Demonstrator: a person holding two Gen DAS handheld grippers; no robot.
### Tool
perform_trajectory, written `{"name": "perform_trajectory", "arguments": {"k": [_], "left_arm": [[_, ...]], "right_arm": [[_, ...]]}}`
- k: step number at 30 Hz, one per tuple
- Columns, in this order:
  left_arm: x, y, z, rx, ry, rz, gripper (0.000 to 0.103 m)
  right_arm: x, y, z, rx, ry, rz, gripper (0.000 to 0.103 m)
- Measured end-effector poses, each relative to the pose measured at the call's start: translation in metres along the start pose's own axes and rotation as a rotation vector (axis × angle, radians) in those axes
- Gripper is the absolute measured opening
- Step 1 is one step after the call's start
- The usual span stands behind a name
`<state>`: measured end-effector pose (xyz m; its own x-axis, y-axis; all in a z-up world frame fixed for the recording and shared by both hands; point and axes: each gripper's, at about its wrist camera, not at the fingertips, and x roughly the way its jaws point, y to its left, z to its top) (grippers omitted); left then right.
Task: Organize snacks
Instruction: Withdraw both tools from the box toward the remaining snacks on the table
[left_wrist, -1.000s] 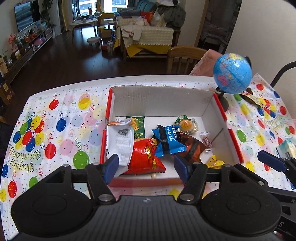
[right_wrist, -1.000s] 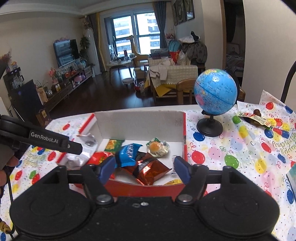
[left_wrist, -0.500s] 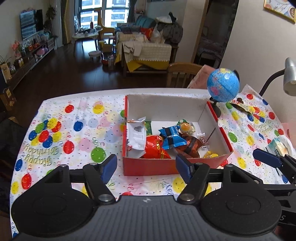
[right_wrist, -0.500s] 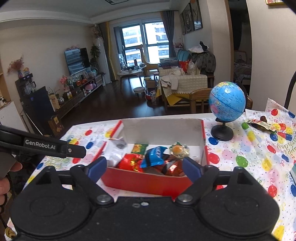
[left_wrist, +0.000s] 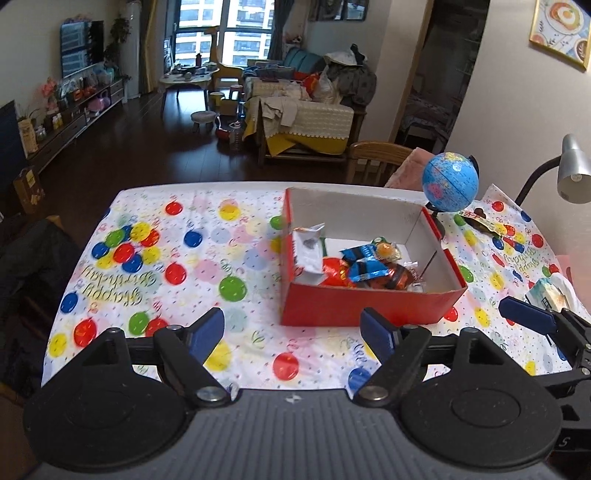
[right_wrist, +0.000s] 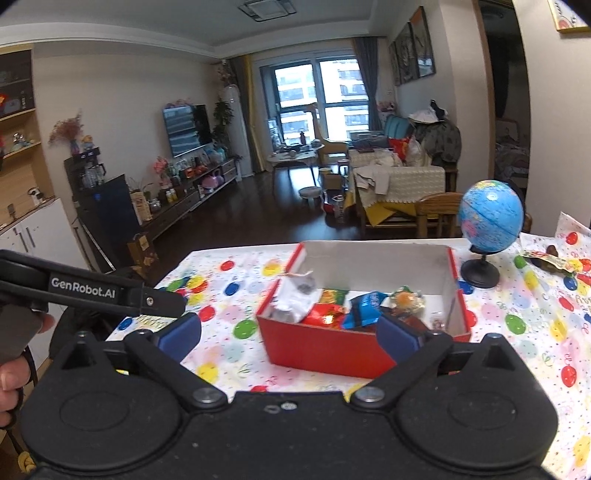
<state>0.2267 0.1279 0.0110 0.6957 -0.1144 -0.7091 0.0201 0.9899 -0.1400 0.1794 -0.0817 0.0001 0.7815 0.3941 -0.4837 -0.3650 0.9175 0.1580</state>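
Observation:
A red cardboard box (left_wrist: 369, 308) (right_wrist: 317, 349) stands on the balloon-print tablecloth and holds several snack packets: a silver bag (left_wrist: 308, 254) (right_wrist: 295, 299) leaning at its left wall, a red bag (left_wrist: 334, 271), a blue packet (left_wrist: 364, 264) (right_wrist: 364, 302) and an orange sweet (left_wrist: 386, 251) (right_wrist: 406, 299). My left gripper (left_wrist: 293, 334) hovers over the cloth in front of the box, its jaws opening with nothing between them. My right gripper (right_wrist: 290, 338) is near the box's front wall, its jaws opening wide and holding nothing.
A blue globe (left_wrist: 450, 182) (right_wrist: 491, 218) on a black stand sits right of the box. A small wrapper (left_wrist: 484, 221) lies beyond it, and a tissue pack (left_wrist: 550, 291) lies at the right edge. A lamp (left_wrist: 574, 177) stands at far right. A hand (right_wrist: 11, 376) holds the left gripper's handle.
Both grippers have drawn back from the box and risen a little, so the box looks smaller and farther. Both pairs of jaws have spread wider.

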Motion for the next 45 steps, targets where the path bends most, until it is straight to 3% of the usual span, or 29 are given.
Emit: {"name": "perform_trajectory", "arguments": {"k": [10, 12, 20, 31, 43, 45], "left_arm": [[-0.012, 0.047, -0.029, -0.083, -0.025, 0.074, 0.092], [-0.010, 0.055, -0.034, -0.103, -0.014, 0.079, 0.101], [0.019, 0.074, -0.057, -0.136, 0.070, 0.122, 0.101], [0.088, 0.092, -0.082, -0.162, 0.228, 0.202, 0.101], [0.136, 0.088, -0.096, -0.079, 0.303, 0.223, 0.101], [0.143, 0.088, -0.097, -0.067, 0.317, 0.209, 0.101]], "right_arm": [[0.006, 0.037, -0.027, -0.012, 0.036, 0.032, 0.103], [0.008, 0.044, -0.034, -0.021, 0.045, 0.032, 0.103], [0.024, 0.061, -0.059, -0.070, 0.109, 0.061, 0.103], [0.070, 0.072, -0.090, -0.185, 0.233, 0.080, 0.102], [0.113, 0.083, -0.114, -0.226, 0.357, 0.177, 0.093], [0.121, 0.085, -0.117, -0.224, 0.375, 0.191, 0.088]]}}
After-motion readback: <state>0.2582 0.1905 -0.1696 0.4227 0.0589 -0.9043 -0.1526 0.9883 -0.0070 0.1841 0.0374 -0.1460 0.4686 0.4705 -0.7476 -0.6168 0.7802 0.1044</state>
